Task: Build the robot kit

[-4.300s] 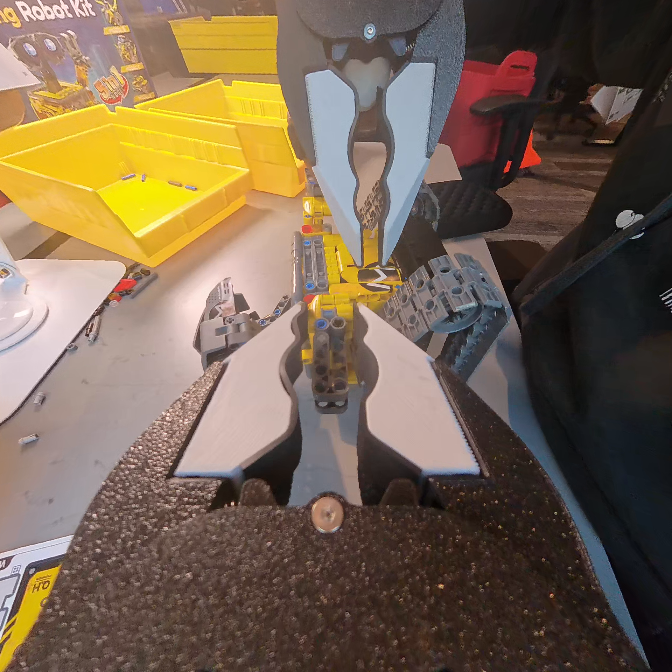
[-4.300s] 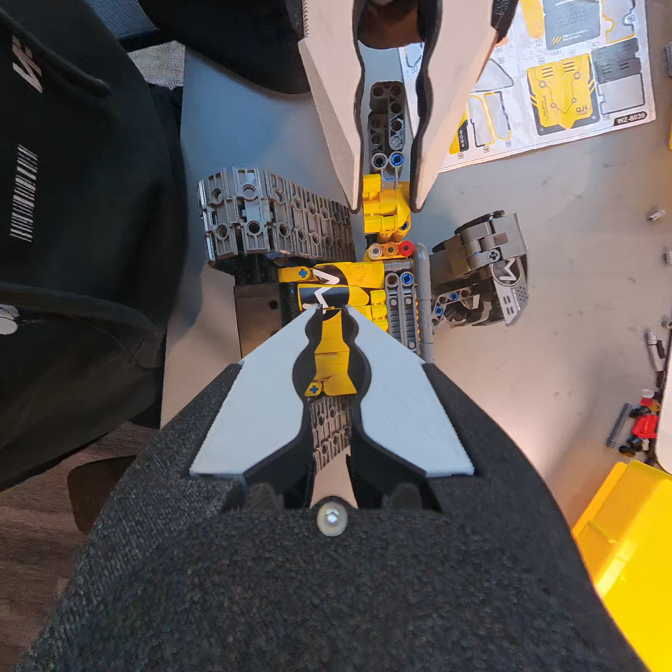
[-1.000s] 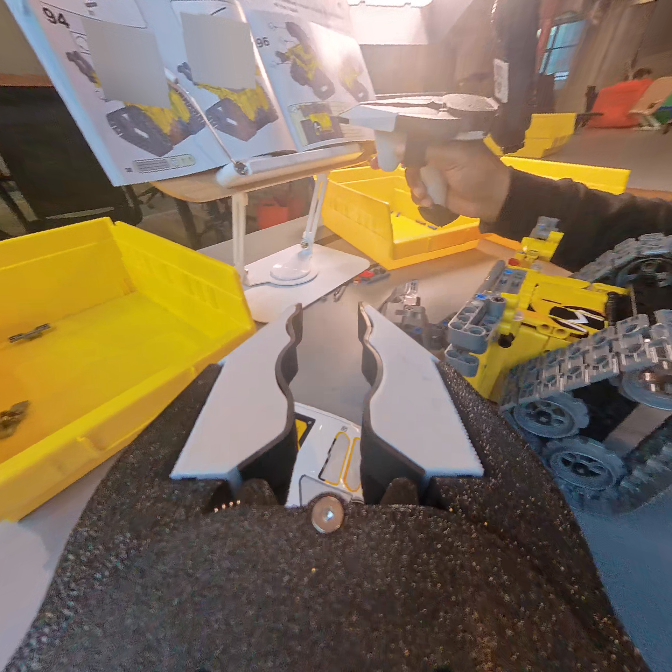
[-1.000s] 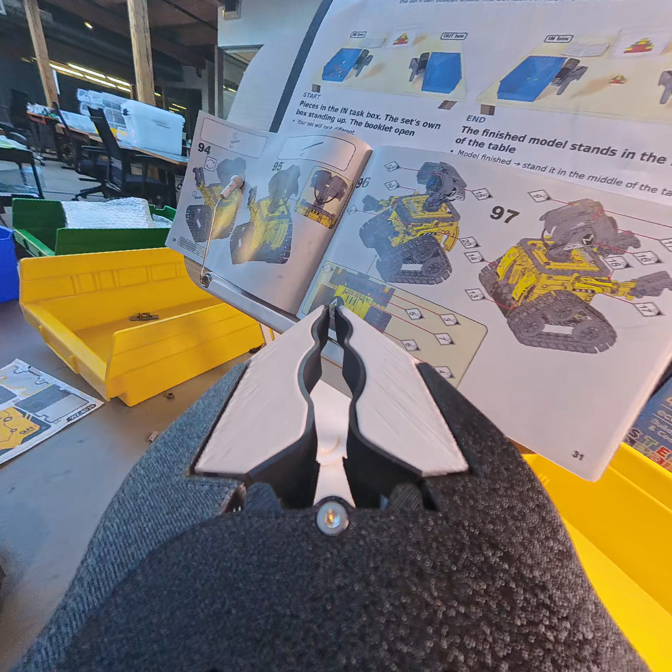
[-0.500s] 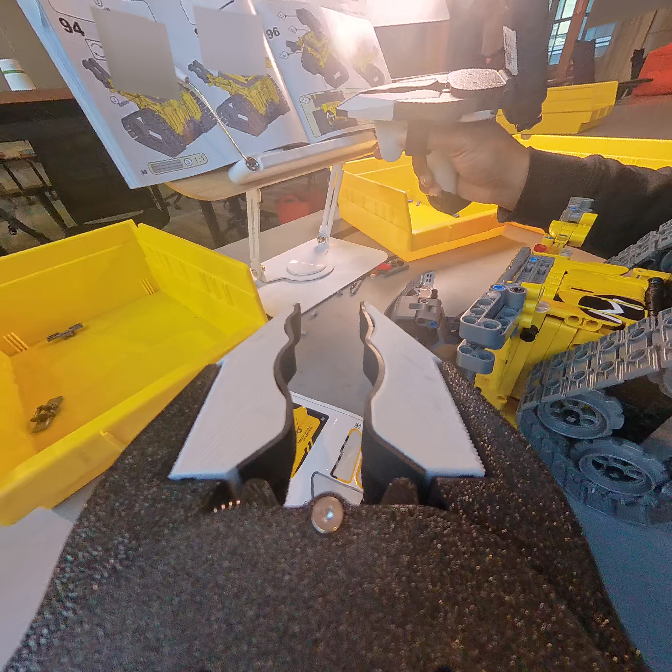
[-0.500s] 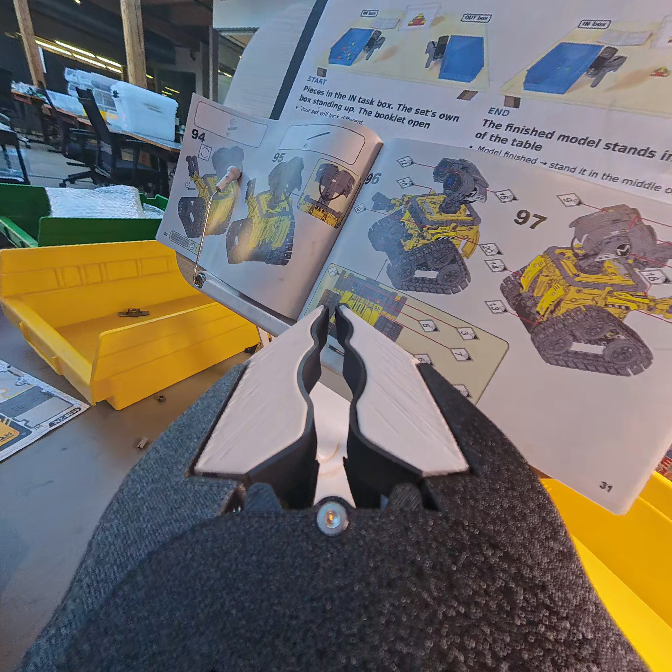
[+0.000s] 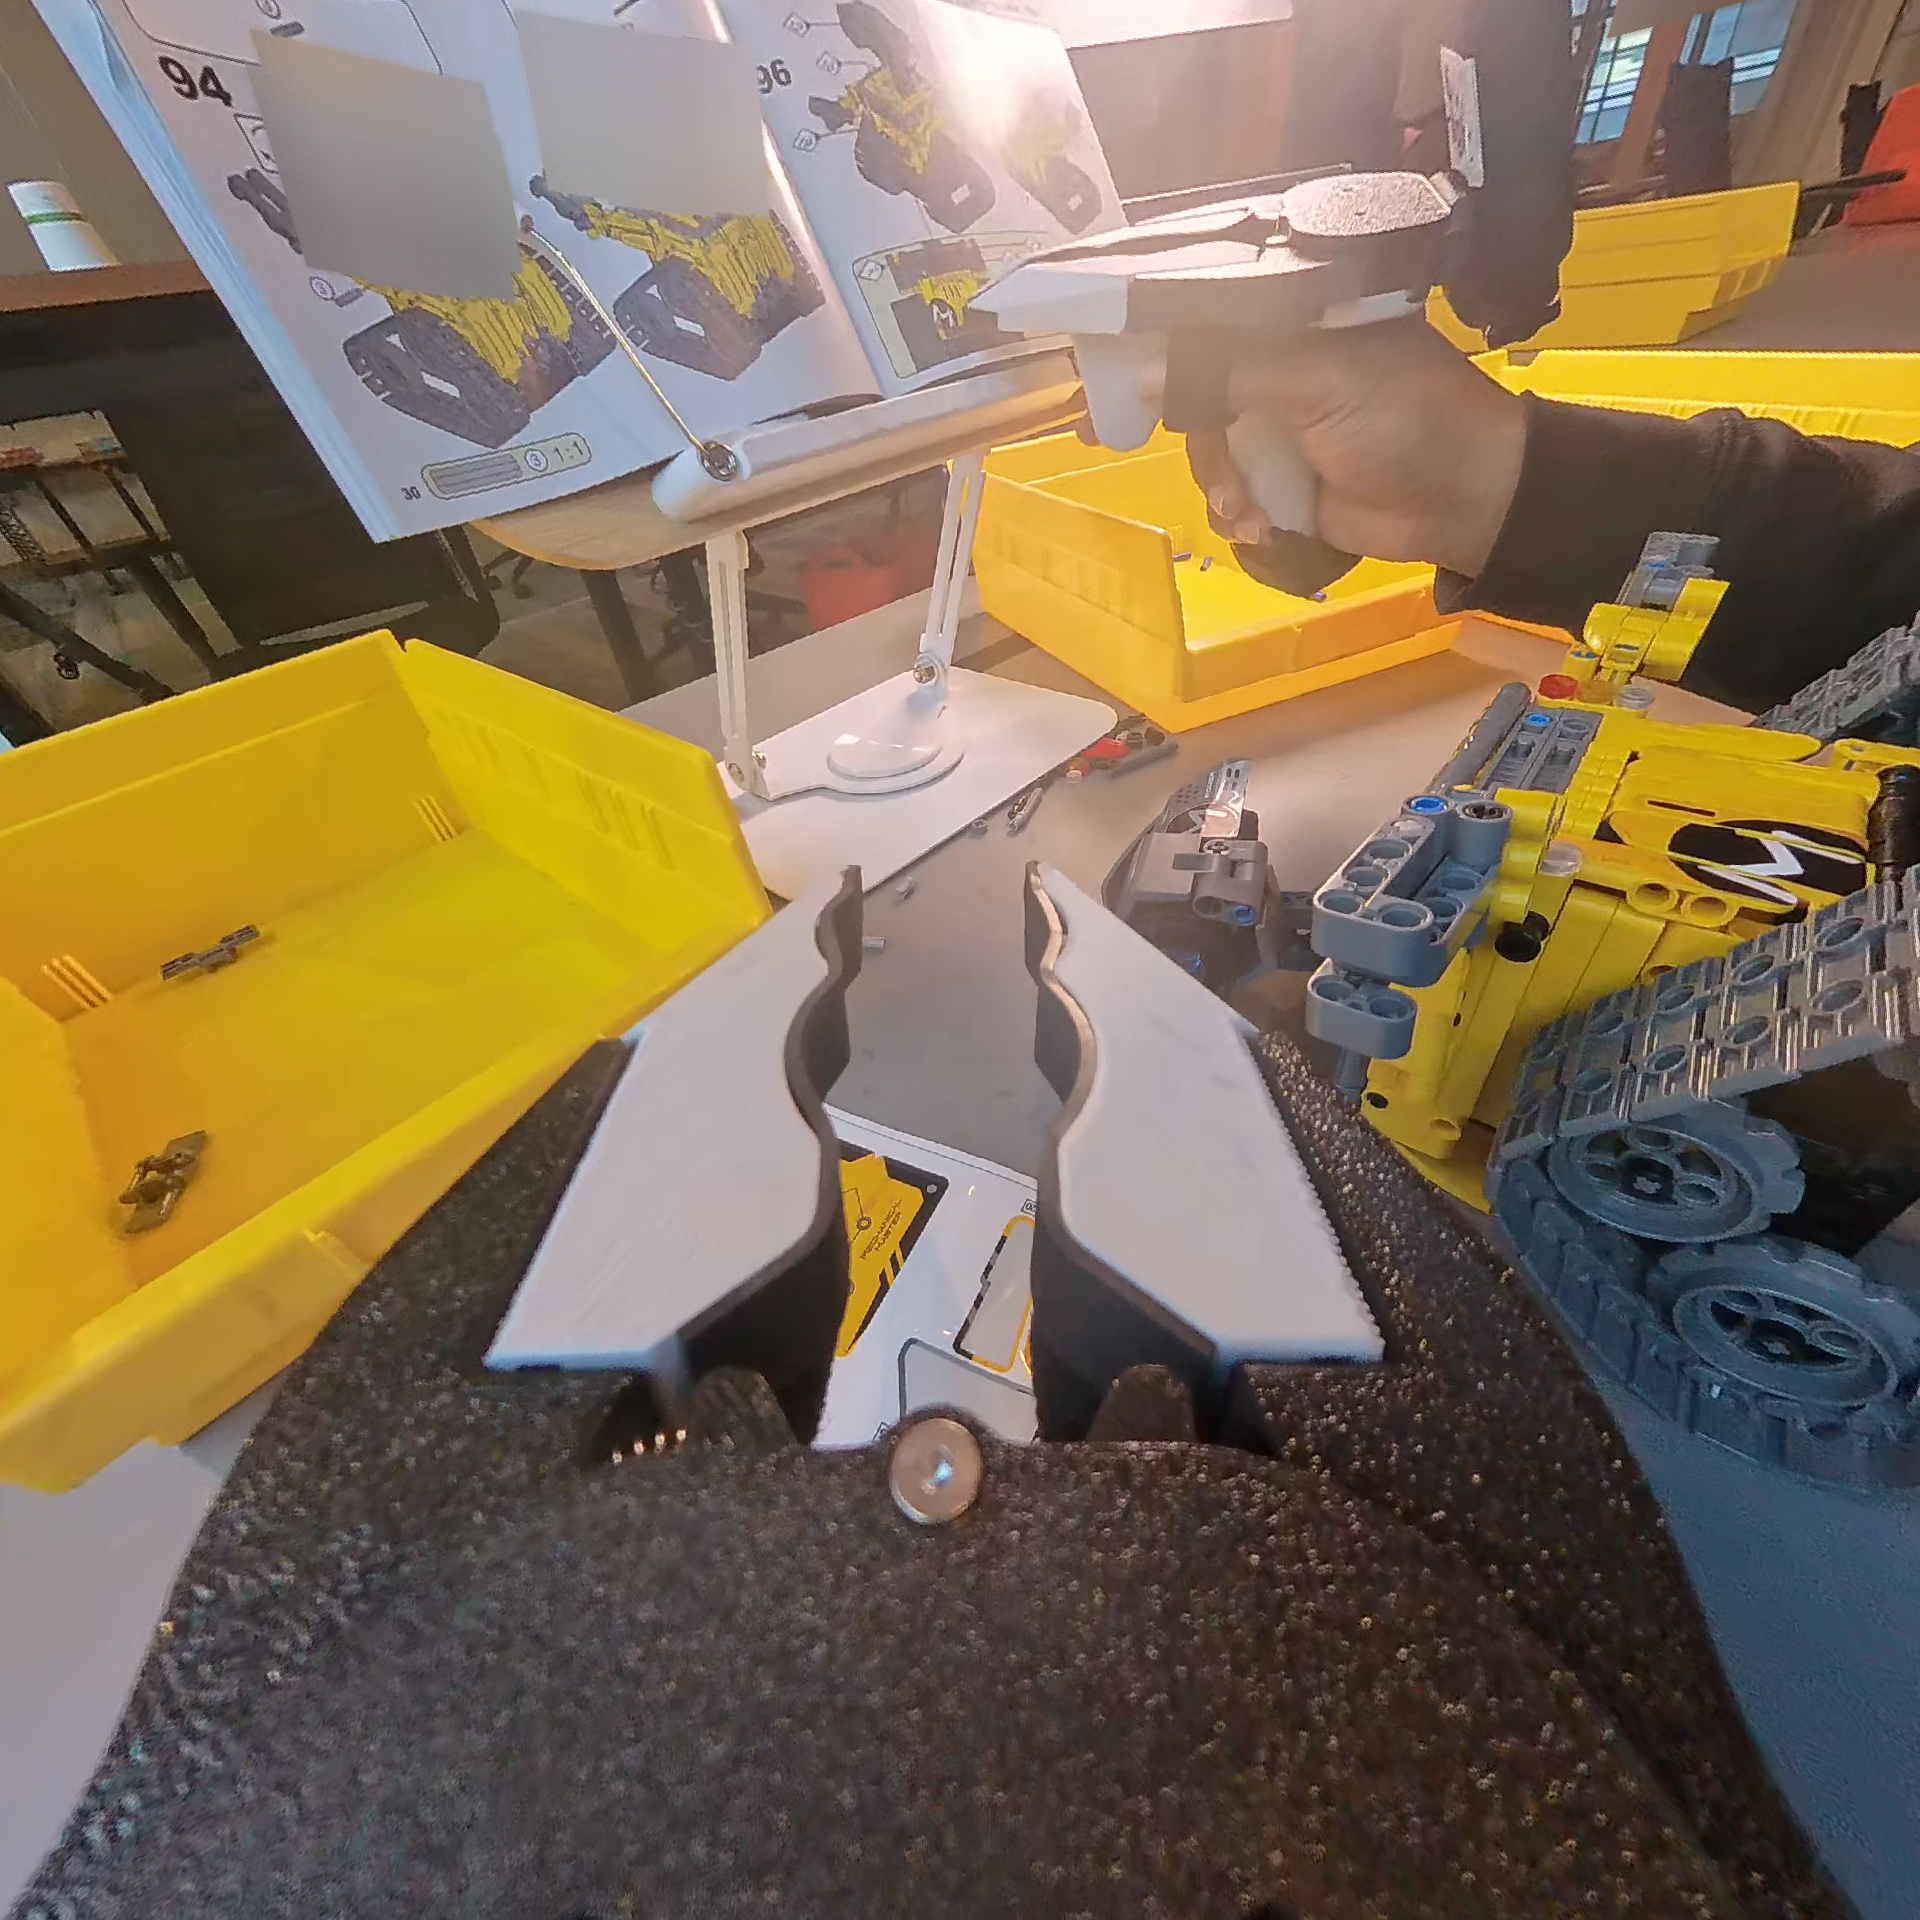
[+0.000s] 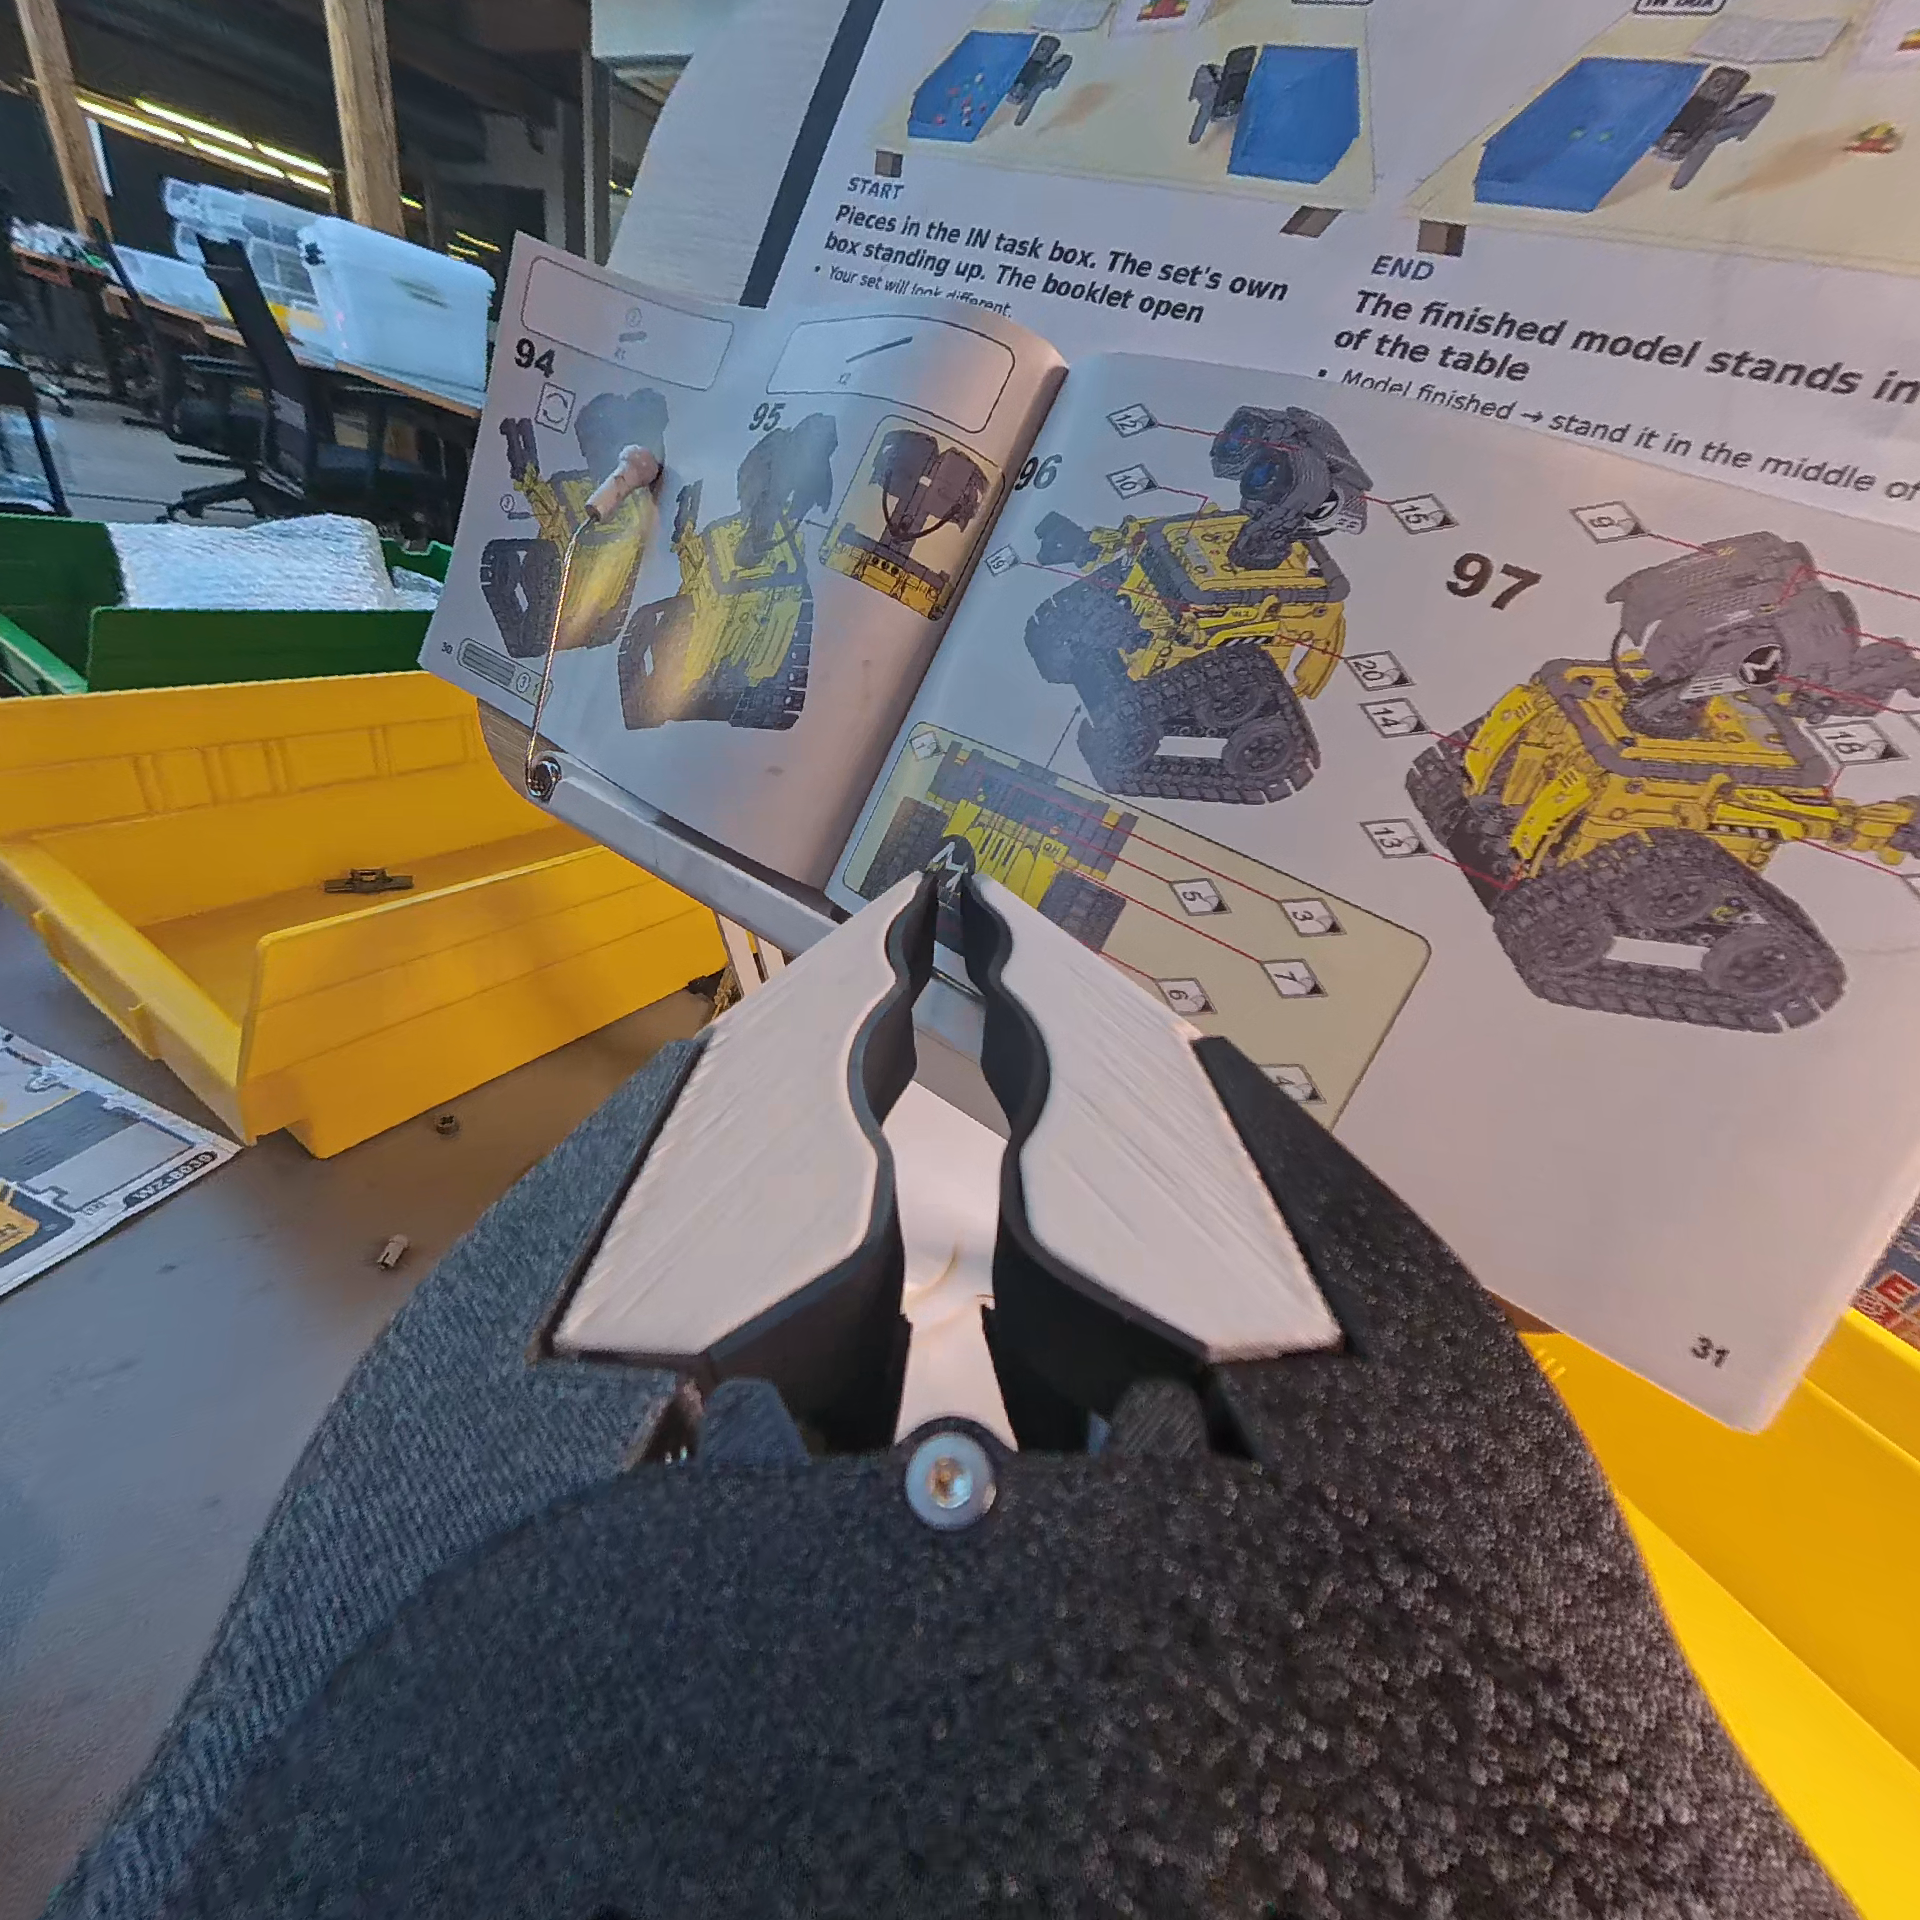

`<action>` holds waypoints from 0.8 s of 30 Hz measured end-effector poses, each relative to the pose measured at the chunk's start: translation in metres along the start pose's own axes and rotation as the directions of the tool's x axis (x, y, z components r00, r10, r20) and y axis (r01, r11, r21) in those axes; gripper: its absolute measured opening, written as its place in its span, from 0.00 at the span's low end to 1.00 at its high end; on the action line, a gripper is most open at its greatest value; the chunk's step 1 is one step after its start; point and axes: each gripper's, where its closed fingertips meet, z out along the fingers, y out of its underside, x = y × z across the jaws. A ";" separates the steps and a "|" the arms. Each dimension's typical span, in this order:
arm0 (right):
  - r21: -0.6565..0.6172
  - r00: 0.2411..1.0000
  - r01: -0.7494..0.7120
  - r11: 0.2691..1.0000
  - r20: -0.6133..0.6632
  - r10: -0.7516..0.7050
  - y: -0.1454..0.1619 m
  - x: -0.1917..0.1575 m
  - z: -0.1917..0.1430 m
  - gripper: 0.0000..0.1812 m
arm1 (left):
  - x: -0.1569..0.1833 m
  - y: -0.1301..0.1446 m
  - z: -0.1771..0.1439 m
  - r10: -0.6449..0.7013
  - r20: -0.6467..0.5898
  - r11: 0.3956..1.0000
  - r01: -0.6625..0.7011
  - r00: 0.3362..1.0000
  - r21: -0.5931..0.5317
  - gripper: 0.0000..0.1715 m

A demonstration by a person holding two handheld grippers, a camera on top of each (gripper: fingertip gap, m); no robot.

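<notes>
**Two grippers idle over a toy-build bench**

L gripper (image 7: 943,904): jaws apart, holding nothing, hovering low over a grey table (image 7: 935,997) w/ a sticker sheet (image 7: 914,1226) beneath it. Just right, a yellow brick robot (image 7: 1621,914) w/ grey ribbed rubber-look tracks lies tilted on the table; a loose grey head piece (image 7: 1195,862) sits just beside it. Left, a glossy yellow plastic bin (image 7: 582,790) holds a few small dark parts.

R gripper (image 8: 945,883): white wavy-edged fingers nearly shut, nothing visibly between them, tips aimed at an open booklet (image 8: 1195,675). The booklet is propped on a white stand (image 7: 925,748), a wire clip pinning the page, likely so it stays readable. In the L view a hand (image 7: 1340,457) holds this gripper level, well above the table.
</notes>
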 end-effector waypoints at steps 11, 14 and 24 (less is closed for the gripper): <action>-0.015 0.999 0.023 1.000 0.030 -0.023 0.006 -0.003 -0.004 0.00 | 0.000 0.002 0.000 0.010 0.001 1.000 -0.010 1.000 -0.008 0.17; -0.029 0.999 0.023 0.999 0.025 -0.022 0.008 -0.003 -0.003 0.00 | 0.000 0.002 0.001 0.011 0.001 1.000 -0.011 1.000 -0.010 0.17; -0.033 1.000 0.023 0.999 0.016 -0.023 0.010 -0.001 -0.005 0.00 | 0.000 0.003 0.001 0.015 0.001 1.000 -0.015 1.000 -0.015 0.16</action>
